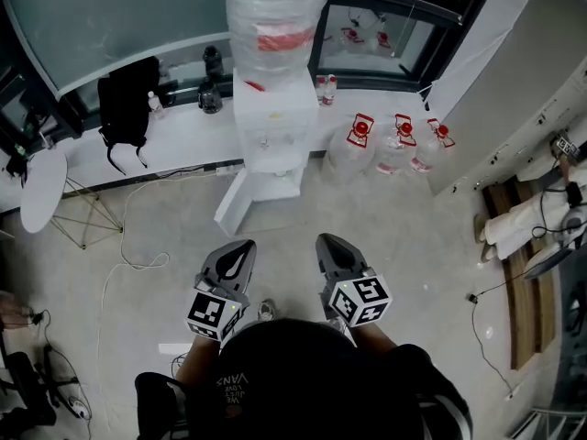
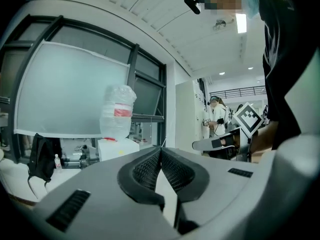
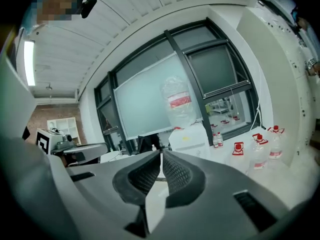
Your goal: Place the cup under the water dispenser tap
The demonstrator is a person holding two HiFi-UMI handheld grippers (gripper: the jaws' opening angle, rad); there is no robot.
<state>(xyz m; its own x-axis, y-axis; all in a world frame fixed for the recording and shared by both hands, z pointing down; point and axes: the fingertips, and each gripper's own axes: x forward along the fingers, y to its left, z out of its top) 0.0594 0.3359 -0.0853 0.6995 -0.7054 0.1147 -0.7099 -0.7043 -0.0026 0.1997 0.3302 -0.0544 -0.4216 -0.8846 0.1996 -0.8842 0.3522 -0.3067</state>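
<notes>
The white water dispenser [image 1: 267, 122] stands against the window ledge straight ahead, with a clear bottle [image 1: 273, 16] upside down on top of it. I see no cup in any view. My left gripper [image 1: 240, 246] and my right gripper [image 1: 328, 239] hang side by side over the floor, well short of the dispenser and pointing at it. Both are shut with nothing between the jaws. The left gripper view has its gripper [image 2: 160, 149] closed tip to tip, the dispenser [image 2: 117, 148] beyond. In the right gripper view the gripper [image 3: 161, 154] is likewise closed, the dispenser [image 3: 189, 136] behind it.
Several spare water jugs [image 1: 394, 145] with red caps stand on the floor right of the dispenser. A black backpack [image 1: 128, 99] sits on the ledge to the left, near a round white table [image 1: 41, 186]. Cables [image 1: 138, 264] trail over the floor. A person [image 1: 532, 214] is at the right.
</notes>
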